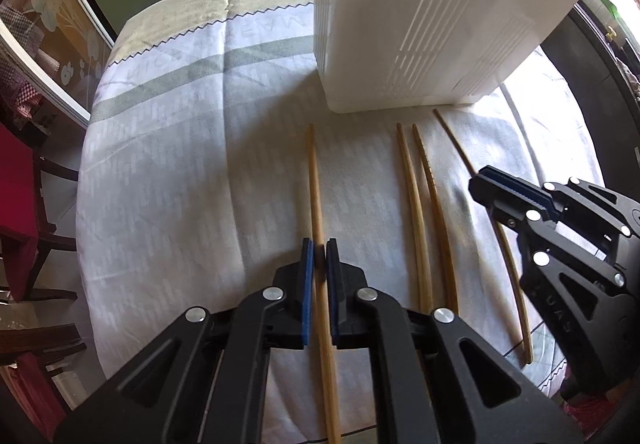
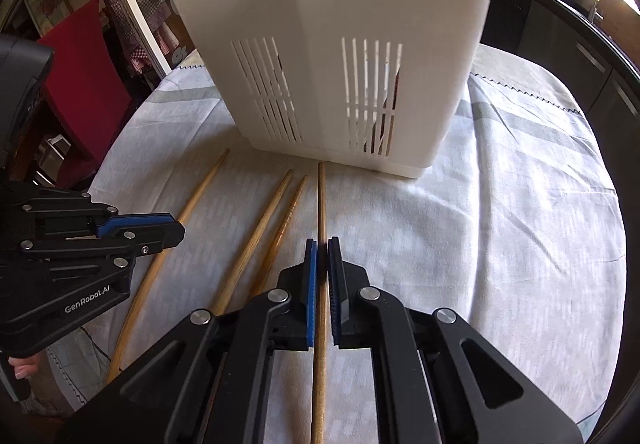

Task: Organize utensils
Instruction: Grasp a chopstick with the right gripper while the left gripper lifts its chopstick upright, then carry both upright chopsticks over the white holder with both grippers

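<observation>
The white slotted utensil holder [image 2: 320,56] stood upright at the far end of the tablecloth [image 2: 500,224], walling off the way ahead. Just before it lay four chopsticks: the leftmost [image 1: 316,196] and rightmost [image 2: 321,212] each between closed pads, the middle pair [image 1: 424,204] loose between both grippers. Right of the holder the cloth lay bare; left of it likewise.

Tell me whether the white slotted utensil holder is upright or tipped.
Upright: the white slotted plastic utensil holder stands on its base on the pale tablecloth.
</observation>
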### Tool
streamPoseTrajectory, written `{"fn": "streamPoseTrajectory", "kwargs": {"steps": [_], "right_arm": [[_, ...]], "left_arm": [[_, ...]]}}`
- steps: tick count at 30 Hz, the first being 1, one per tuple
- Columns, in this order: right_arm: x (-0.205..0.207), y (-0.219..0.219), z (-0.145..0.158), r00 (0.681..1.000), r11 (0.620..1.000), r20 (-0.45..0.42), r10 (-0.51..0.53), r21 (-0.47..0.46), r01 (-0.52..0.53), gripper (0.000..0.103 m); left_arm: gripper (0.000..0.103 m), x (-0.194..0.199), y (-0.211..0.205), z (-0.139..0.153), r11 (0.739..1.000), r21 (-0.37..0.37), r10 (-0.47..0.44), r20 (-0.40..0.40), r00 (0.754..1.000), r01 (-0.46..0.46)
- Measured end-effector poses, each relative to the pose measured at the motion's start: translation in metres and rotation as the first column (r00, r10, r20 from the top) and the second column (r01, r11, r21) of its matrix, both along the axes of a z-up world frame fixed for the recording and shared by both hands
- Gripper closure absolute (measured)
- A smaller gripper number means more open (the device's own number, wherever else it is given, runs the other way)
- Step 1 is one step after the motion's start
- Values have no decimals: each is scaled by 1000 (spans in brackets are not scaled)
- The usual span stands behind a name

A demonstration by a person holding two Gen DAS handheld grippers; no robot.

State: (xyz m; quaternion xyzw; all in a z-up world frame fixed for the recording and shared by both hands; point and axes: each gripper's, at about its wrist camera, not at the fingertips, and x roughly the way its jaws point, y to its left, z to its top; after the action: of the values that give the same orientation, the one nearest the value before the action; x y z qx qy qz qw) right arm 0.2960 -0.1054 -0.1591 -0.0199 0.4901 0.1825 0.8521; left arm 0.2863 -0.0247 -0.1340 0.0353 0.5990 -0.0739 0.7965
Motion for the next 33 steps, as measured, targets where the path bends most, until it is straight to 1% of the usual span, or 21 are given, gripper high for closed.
{"fn": "streamPoseTrajectory", "kwargs": {"steps": [5, 11, 17, 20, 23, 26, 33], "right_arm": [[-13, -23, 31, 998, 997, 54, -20, 75, 15, 97], [-39, -46, 71, 990, 988, 135, -33, 154, 12, 97], [-66, -59, 101, 977, 982, 211, -29, 191, -12, 97], [-79, -70, 117, 970, 979, 240, -30, 202, -20, 97], [-94, -79, 127, 965, 978, 261, -28, 206, -27, 97], [-103, -82, 133, 962, 978, 271, -21, 204, -36, 97], [-107, -74, 130, 960, 978, 279, -14, 203, -45, 97]], "left_arm": [[97, -10, 11, 27, 1000, -6, 9, 80, 997, -9], [97, -34, 16, 63, 999, -34, 15, 178, 984, -9], [97, -70, 17, 97, 998, -61, 20, 284, 959, -2], [97, -82, 21, 109, 998, -60, 18, 334, 942, 3], [97, -95, 22, 120, 998, -65, 16, 365, 931, 8], [97, -100, 24, 125, 997, -80, 18, 375, 927, 12], [97, -110, 24, 134, 996, -88, 6, 400, 917, 32]]}}
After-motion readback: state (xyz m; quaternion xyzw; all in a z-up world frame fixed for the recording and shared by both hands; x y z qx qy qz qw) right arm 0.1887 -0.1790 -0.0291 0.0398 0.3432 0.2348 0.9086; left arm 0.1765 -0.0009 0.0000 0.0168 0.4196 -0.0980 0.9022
